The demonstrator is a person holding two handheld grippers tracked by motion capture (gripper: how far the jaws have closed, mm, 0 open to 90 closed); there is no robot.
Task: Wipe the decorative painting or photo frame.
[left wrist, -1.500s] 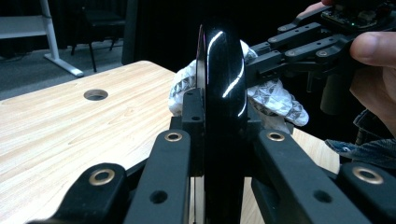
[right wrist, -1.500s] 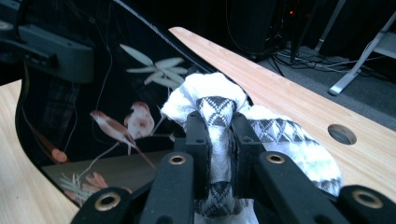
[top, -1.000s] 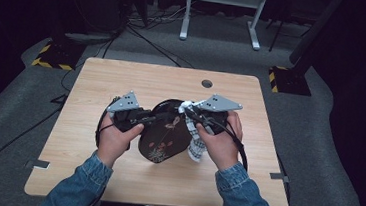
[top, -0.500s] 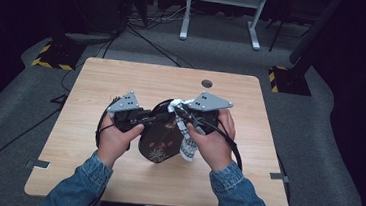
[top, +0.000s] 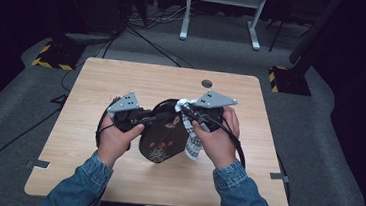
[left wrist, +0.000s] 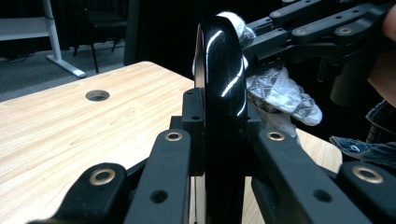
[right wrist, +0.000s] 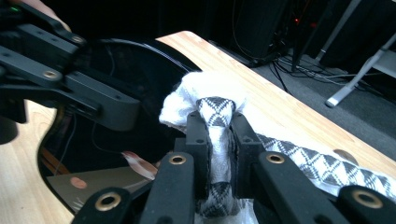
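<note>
A glossy black round plate (top: 164, 135) with small flower marks is held tilted above the middle of the table. My left gripper (top: 162, 117) is shut on its left rim; in the left gripper view the plate's edge (left wrist: 223, 93) stands upright between the jaws. My right gripper (top: 183, 108) is shut on a white and grey patterned cloth (top: 193, 143), whose bunched end presses against the plate's upper right face. In the right gripper view the cloth (right wrist: 215, 116) is pinched between the jaws, and the plate (right wrist: 116, 140) lies right behind it with the left gripper's jaws across it.
The wooden table (top: 97, 83) has a round cable hole (top: 206, 83) near its far edge. A white frame's legs (top: 218, 16) and cables lie on the grey floor beyond. A hand holds each gripper, with denim sleeves (top: 235, 198) coming in from the bottom.
The right gripper with the cloth has moved left along the plate's upper face. The left gripper and the plate have stayed in place.
</note>
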